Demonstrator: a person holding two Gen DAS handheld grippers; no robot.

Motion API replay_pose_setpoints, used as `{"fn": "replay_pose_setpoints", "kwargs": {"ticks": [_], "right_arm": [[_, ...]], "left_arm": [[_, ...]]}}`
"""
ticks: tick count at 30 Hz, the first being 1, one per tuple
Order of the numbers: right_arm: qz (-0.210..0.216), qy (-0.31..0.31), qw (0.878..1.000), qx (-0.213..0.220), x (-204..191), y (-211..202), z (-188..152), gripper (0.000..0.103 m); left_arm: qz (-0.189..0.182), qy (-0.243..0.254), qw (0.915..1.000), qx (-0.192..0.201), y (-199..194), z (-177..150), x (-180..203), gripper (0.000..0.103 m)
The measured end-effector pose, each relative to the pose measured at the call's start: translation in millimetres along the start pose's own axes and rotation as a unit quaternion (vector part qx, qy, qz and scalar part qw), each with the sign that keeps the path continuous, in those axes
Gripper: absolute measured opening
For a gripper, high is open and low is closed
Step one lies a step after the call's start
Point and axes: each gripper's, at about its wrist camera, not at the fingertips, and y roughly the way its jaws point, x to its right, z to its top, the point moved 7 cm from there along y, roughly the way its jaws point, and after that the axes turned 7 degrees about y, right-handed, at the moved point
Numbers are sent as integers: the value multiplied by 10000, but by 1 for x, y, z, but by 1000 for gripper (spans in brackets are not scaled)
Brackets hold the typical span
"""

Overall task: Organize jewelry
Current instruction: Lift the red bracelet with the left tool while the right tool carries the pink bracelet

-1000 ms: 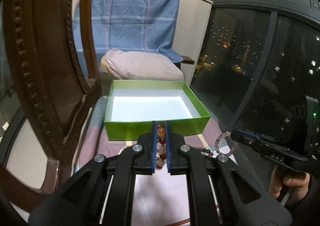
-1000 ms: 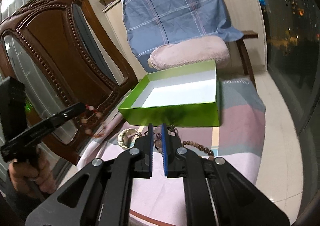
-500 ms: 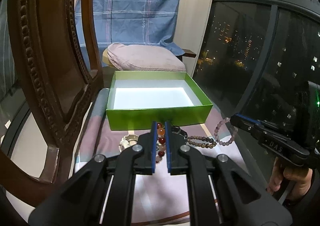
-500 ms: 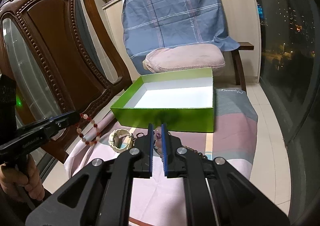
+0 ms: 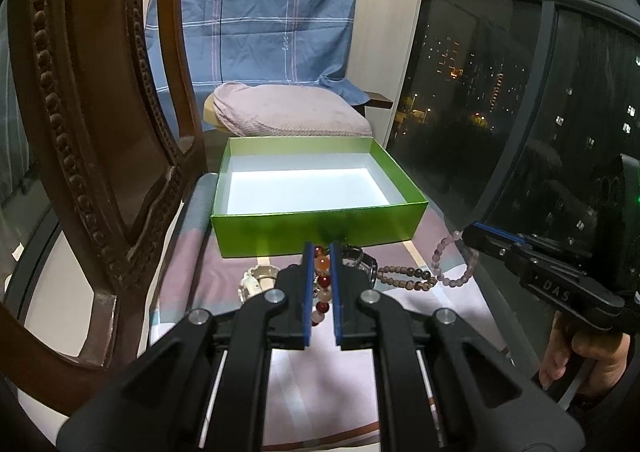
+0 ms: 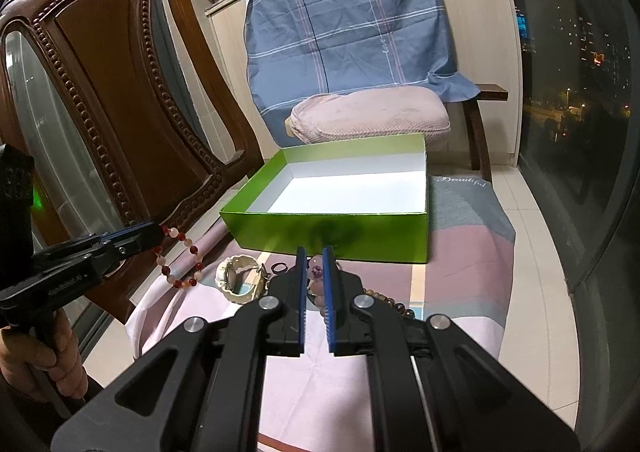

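Note:
My left gripper is shut on a red, orange and white bead bracelet, which hangs between its blue pads in front of the green box. In the right wrist view that left gripper holds the bracelet above the cloth's left edge. My right gripper is shut on a pale purple bead bracelet. It shows at the right of the left wrist view, where the right gripper dangles the purple loop. The box is open, and its white inside holds nothing.
On the pink and grey cloth before the box lie a white watch, a dark-strapped watch, a brown bead string and a small dark ring. A carved wooden chair back stands close on the left. A window is at right.
The right wrist view has rolled a little more upright. Both grippers stay shut on their bracelets, and the pieces on the cloth have not moved.

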Motion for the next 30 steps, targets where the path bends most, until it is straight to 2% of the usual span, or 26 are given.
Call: {"fn": "replay_pose_setpoints", "kwargs": {"ticks": [12, 17, 21, 30], "right_arm": [[-86, -105, 9999, 28, 3, 0, 1, 8], [-343, -237, 9990, 140, 2, -1, 2, 8], [-465, -201, 9987, 63, 6, 3, 0, 8], [-478, -295, 9984, 84, -2, 3, 1, 8]], "left_arm": [[-10, 68, 10000, -56, 4, -1, 1, 8], [39, 71, 9999, -66, 4, -1, 1, 8], [86, 99, 9999, -78, 5, -2, 3, 8], [186, 102, 9997, -120, 6, -2, 3, 8]]}}
